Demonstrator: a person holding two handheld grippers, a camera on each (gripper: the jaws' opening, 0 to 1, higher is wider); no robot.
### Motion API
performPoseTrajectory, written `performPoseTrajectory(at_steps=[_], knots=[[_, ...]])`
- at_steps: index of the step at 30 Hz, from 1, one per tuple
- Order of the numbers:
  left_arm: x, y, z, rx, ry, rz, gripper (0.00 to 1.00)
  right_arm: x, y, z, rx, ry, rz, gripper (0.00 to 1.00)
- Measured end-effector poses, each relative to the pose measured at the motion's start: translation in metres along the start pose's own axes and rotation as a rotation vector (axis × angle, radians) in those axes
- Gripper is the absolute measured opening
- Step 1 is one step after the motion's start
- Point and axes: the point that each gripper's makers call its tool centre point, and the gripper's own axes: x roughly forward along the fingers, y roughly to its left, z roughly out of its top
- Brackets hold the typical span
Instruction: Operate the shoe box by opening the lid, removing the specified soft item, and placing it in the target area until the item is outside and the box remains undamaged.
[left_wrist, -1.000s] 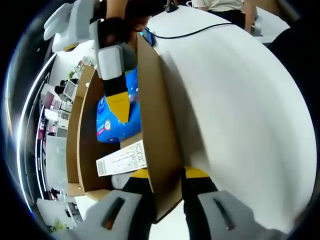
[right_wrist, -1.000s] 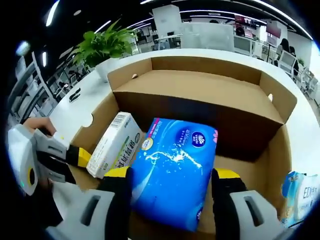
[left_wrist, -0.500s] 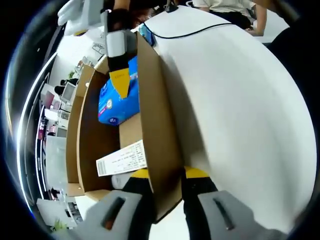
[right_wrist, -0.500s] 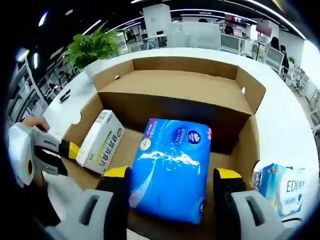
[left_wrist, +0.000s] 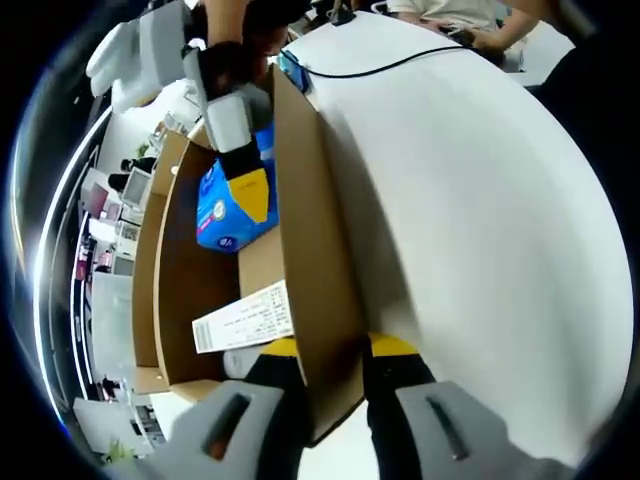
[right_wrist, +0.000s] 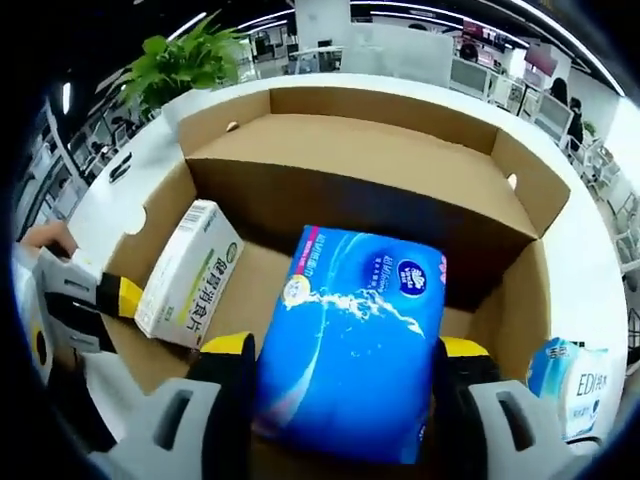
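Right tongs (right_wrist: 345, 360) clamped on blue tissue pack (right_wrist: 350, 350), raised inside open cardboard box (right_wrist: 350, 165). Left tongs (left_wrist: 325, 350) pinching box wall on white surface (left_wrist: 480, 220). White carton (right_wrist: 185, 272) left of pack.

**Both tools closed on what they hold**

In the left gripper view the left tool (left_wrist: 332, 352) rises from the bottom edge, its two yellow-tipped jaws pinched onto a thin upright cardboard wall — one jaw on either face. The right tool (left_wrist: 250, 190) comes into that view from the top, pointing downward, a gloved hand (left_wrist: 235, 50) behind its grey body.

In the right gripper view the right tool (right_wrist: 345, 352) has its jaws spread wide and pressed against the two sides of a blue pack — the yellow pads touch it. At the left edge of that view the left tool (right_wrist: 118, 296) lies level, a fingertip (right_wrist: 40, 236) showing just above it.
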Motion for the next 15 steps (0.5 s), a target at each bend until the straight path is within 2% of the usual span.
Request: performPoseTrajectory(at_steps=[6,9,15], knots=[[0.0,-0.001,0.0,0.004,0.0,0.0,0.18,0.004,0.0,-0.002,0.006,0.054,-0.031,0.75],[0.0,0.0,0.0,0.003,0.002,0.0,0.18,0.01,-0.001,-0.006,0.008,0.128,-0.05,0.77],[0.0,0.0,0.0,0.003,0.001,-0.001,0.18,0.019,-0.001,-0.01,0.012,0.166,-0.067,0.82]])
